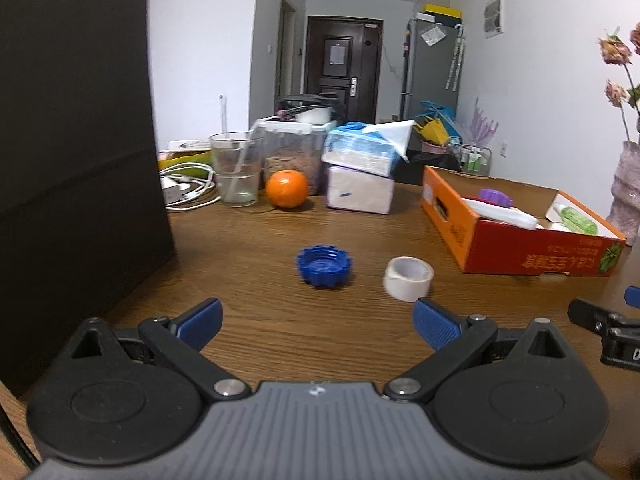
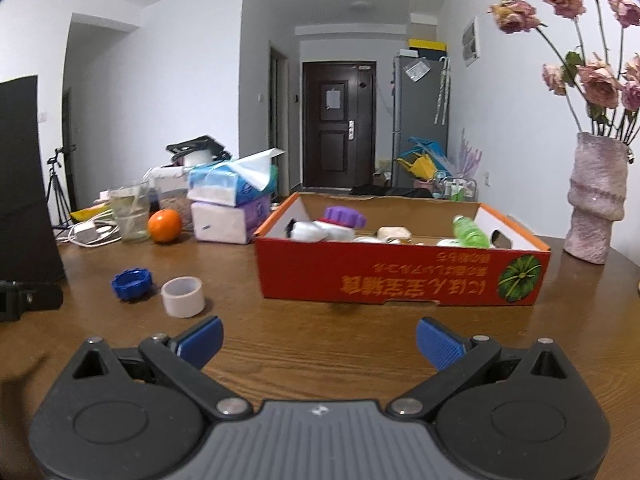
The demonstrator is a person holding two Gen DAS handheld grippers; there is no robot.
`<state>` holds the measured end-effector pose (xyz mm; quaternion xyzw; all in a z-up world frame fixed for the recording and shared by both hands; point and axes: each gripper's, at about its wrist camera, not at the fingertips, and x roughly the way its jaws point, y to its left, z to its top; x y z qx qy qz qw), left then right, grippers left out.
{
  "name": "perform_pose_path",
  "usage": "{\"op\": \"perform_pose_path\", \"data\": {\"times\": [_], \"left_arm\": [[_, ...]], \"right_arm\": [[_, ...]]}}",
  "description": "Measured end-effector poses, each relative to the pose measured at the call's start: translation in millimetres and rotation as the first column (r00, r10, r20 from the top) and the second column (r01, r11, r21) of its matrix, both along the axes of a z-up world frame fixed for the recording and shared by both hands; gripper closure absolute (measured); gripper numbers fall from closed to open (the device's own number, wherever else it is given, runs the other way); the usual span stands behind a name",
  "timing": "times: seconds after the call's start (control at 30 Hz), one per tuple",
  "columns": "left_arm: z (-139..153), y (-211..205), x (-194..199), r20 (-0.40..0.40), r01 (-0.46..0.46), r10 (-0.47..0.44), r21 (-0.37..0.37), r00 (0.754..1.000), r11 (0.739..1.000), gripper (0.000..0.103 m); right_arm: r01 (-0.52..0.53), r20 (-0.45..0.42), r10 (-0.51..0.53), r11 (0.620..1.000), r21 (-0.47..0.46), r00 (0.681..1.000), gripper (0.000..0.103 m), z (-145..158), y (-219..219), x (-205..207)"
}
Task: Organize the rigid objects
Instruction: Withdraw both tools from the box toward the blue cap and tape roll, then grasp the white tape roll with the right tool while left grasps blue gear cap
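Observation:
A blue ridged cap (image 1: 323, 266) (image 2: 132, 278) lies on the wooden table (image 1: 320, 220), with a white tape roll (image 1: 408, 278) (image 2: 183, 296) just right of it. An orange-red cardboard box (image 1: 520, 248) (image 2: 400, 276) at the right holds a purple cap (image 2: 345, 216), a green bottle (image 2: 470, 232) and several white items. My left gripper (image 1: 318, 318) is open, a short way in front of the cap and tape. Facing the box front, my right gripper (image 2: 319, 338) is open and empty. Its edge shows in the left wrist view as a black part (image 1: 608, 332).
A large black box (image 1: 76, 160) stands at the left. At the back are an orange (image 1: 287, 188), a glass (image 1: 236, 168), a clear jar, stacked tissue packs (image 1: 360, 176) and white cables. A pink vase with flowers (image 2: 596, 196) stands right of the cardboard box.

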<state>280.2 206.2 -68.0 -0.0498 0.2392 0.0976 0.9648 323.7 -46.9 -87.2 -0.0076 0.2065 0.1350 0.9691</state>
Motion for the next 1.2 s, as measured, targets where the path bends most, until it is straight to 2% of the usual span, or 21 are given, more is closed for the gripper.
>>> {"op": "perform_pose_path", "data": {"times": [0.23, 0.47, 0.6, 0.73, 1.03, 1.07, 1.17, 1.2], "left_arm": [[-5, 24, -3, -0.007, -0.015, 0.015, 0.048, 1.0, 0.999, 0.0], [-9, 47, 1, -0.03, -0.032, 0.033, 0.046, 0.999, 0.998, 0.0], [-9, 57, 5, -0.039, -0.051, 0.052, 0.038, 0.998, 0.998, 0.0], [-9, 67, 8, -0.039, -0.065, 0.067, 0.031, 0.997, 0.997, 0.0], [-11, 87, 20, -0.044, -0.097, 0.097, -0.011, 0.994, 0.995, 0.0], [-11, 88, 20, -0.044, -0.093, 0.092, -0.02, 0.995, 0.995, 0.0], [-13, 88, 22, -0.05, -0.093, 0.093, -0.011, 0.994, 0.996, 0.0], [-13, 89, 23, -0.054, -0.097, 0.096, -0.012, 0.994, 0.995, 0.0]], "right_arm": [[-0.058, -0.041, 0.058, 0.998, -0.002, 0.997, 0.0, -5, 31, 1], [-0.123, -0.056, 0.122, 0.992, -0.024, 0.991, 0.001, -8, 72, 7], [-0.145, -0.081, 0.141, 0.989, -0.038, 0.987, 0.008, -9, 99, 23], [-0.136, -0.111, 0.131, 0.99, -0.036, 0.985, 0.011, -12, 122, 44], [-0.109, -0.15, 0.099, 0.993, -0.056, 0.984, 0.022, -21, 151, 82], [-0.111, -0.153, 0.102, 0.992, -0.053, 0.983, 0.028, -21, 153, 85], [-0.148, -0.182, 0.138, 0.988, -0.045, 0.974, 0.065, -23, 159, 92], [-0.155, -0.187, 0.145, 0.987, -0.043, 0.972, 0.066, -24, 160, 93]]}}
